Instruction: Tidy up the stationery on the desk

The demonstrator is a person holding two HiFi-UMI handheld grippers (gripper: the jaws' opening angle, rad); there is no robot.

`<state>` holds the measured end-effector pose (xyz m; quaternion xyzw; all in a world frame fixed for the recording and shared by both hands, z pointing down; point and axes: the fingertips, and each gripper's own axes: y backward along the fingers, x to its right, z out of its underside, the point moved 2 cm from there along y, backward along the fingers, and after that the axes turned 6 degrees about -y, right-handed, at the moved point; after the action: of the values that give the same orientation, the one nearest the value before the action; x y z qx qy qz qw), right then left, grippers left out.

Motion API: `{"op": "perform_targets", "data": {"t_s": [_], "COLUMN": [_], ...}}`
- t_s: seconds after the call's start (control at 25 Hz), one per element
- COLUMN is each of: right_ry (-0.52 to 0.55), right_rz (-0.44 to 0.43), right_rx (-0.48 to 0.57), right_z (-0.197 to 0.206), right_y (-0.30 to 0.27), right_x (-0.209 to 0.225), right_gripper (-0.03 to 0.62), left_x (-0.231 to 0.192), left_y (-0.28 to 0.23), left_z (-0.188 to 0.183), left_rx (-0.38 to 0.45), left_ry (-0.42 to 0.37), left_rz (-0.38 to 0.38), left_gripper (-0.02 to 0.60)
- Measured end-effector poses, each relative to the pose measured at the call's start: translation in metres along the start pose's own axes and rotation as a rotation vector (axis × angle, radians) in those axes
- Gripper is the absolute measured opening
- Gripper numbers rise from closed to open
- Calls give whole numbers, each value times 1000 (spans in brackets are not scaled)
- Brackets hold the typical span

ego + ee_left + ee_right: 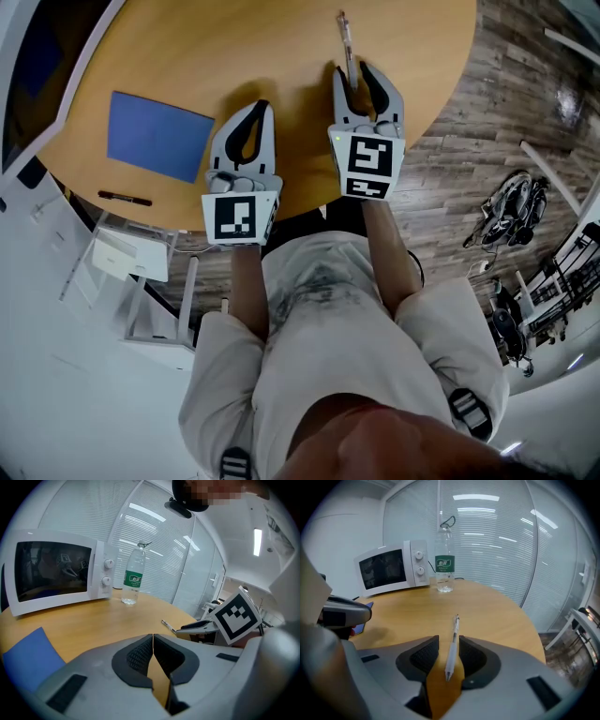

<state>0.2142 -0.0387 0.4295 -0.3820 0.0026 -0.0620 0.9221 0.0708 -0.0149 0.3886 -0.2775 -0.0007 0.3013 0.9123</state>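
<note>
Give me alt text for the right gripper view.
A clear pen lies on the desk between the open fingers of the right gripper, not gripped. Behind it stand a bottle and a microwave.

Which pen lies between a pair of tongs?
The pale, see-through pen, between the right tongs' open jaws; the black pen lies alone near the blue notebook.

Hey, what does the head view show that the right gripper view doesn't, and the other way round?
Only the head view: the black marker near the desk's edge and the wood floor. Only the right gripper view: the microwave and the bottle. Both: the desk, and the clear pen lying between the right gripper's open jaws.
</note>
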Motion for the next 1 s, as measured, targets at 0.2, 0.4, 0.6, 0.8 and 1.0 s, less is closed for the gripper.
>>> {"op": "perform_targets", "data": {"t_s": [0.2, 0.4, 0.6, 0.8, 1.0], "right_ry": [87, 166, 257, 339, 402], "right_rz": [-16, -100, -183, -281, -375], "right_rx": [64, 87, 114, 117, 112], "right_z": [-12, -21, -29, -28, -24], "right_y": [11, 16, 22, 22, 26], "right_x": [-24, -64, -104, -148, -199], "right_gripper": [186, 184, 110, 75, 67], "left_x": [-14, -30, -47, -69, -92], "left_y": [19, 43, 68, 98, 134], "left_z": [3, 7, 13, 26, 45], "left_rx": [25, 49, 83, 100, 131], "left_ry": [14, 58, 98, 150, 195], "left_rz": [-34, -91, -165, -251, -347], "left_gripper": [14, 14, 14, 14, 14]}}
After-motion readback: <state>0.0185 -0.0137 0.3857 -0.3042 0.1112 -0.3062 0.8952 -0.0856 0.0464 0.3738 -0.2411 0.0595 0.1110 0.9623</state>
